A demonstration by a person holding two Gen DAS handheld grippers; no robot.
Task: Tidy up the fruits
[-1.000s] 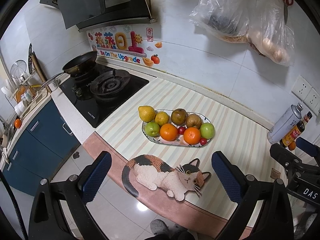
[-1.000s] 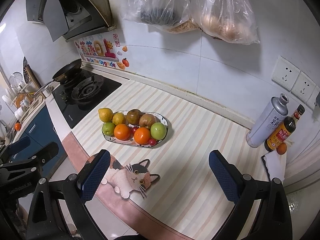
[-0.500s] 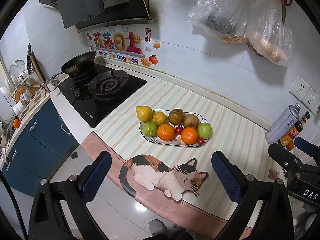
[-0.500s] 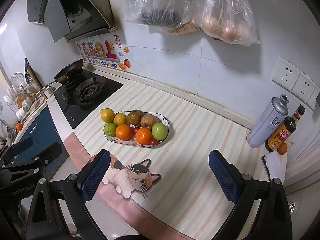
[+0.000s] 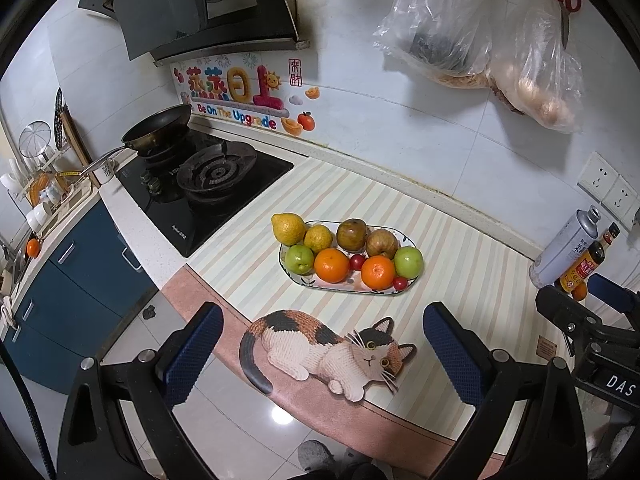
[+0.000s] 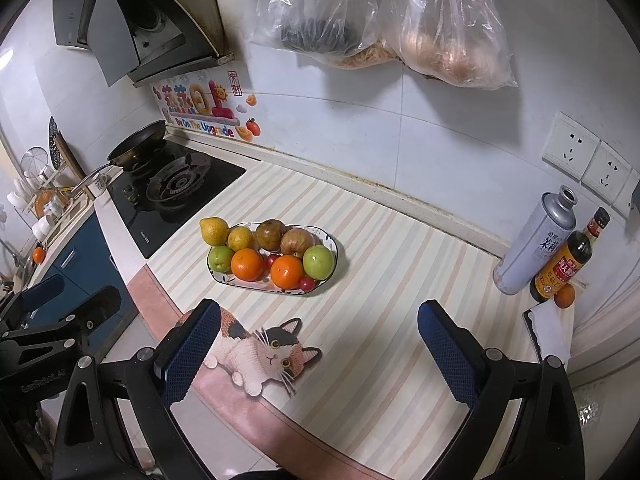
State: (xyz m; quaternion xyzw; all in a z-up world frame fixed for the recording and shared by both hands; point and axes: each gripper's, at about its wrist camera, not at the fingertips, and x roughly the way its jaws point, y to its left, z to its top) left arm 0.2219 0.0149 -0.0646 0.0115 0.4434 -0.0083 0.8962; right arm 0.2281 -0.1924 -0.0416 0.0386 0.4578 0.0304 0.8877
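Observation:
An oval patterned plate [image 5: 402, 292] [image 6: 331, 240] sits on the striped counter mat, full of fruit: two lemons [image 5: 288, 228], two brown fruits, two green apples [image 5: 408, 262], two oranges [image 5: 331, 265] [image 6: 287, 271] and small red fruits. A small orange fruit [image 6: 564, 296] lies by the bottles at the right. My left gripper [image 5: 323, 350] is open and empty, above the counter's front edge, well short of the plate. My right gripper [image 6: 319, 350] is open and empty, to the right of the left one, also short of the plate.
A gas hob [image 5: 208, 188] with a frying pan [image 5: 158, 130] lies left of the mat. A grey can [image 6: 534, 246] and a sauce bottle [image 6: 564, 266] stand at the right wall. Plastic bags [image 6: 384, 20] hang above. A cat picture [image 5: 324, 350] marks the mat's front.
Both grippers have drifted slightly; the plate sits a little higher and further left in the left view. Nothing was grasped or moved.

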